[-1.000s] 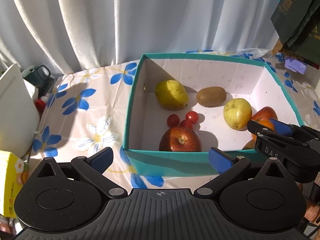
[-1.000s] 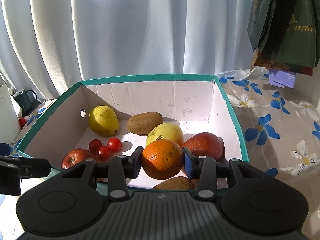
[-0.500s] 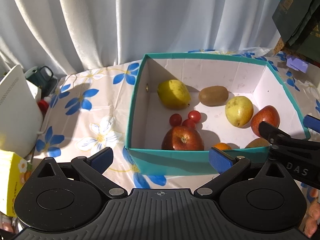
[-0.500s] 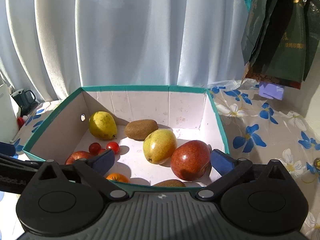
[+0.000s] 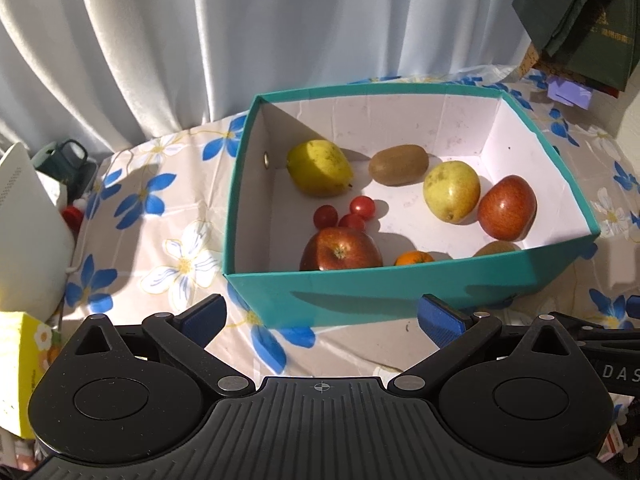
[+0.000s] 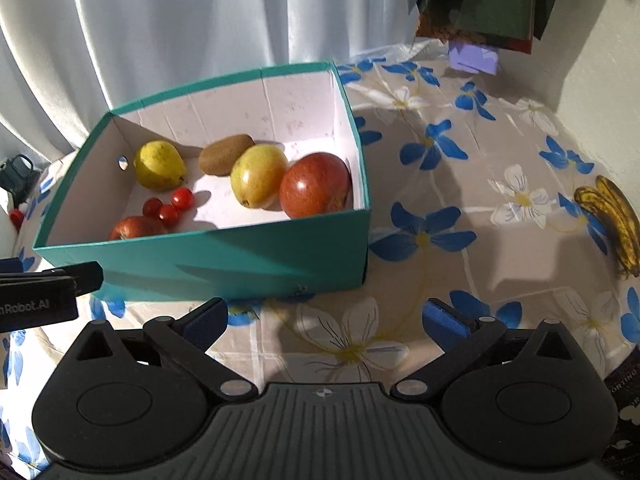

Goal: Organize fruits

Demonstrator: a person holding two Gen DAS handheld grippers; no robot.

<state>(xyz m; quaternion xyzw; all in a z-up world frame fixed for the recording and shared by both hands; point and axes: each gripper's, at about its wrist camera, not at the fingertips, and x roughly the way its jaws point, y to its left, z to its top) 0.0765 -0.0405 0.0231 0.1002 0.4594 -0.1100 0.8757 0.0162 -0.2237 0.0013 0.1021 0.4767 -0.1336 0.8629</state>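
Fruit sits in the teal box (image 5: 400,288); both my grippers hang wide and hold nothing.

Largest first: the flowered tablecloth (image 6: 432,264) carries the box near its curtain-side edge, white inside, with the near wall facing me. Inside I see a red apple (image 5: 340,250) against the near wall, a second red apple (image 5: 506,208) by the right wall, a yellow-green pear (image 5: 452,191) touching it, a yellow pear (image 5: 318,168) in the far left corner, a kiwi (image 5: 398,165) by the far wall, a small orange (image 5: 414,258) at the near wall, and three cherry tomatoes (image 5: 344,214) clustered mid-floor. Two spotted bananas (image 6: 612,220) lie at the table's right edge, well apart from the box. Bare cloth spreads between them. My left gripper (image 5: 320,318) and right gripper (image 6: 324,320) hover before the near wall.
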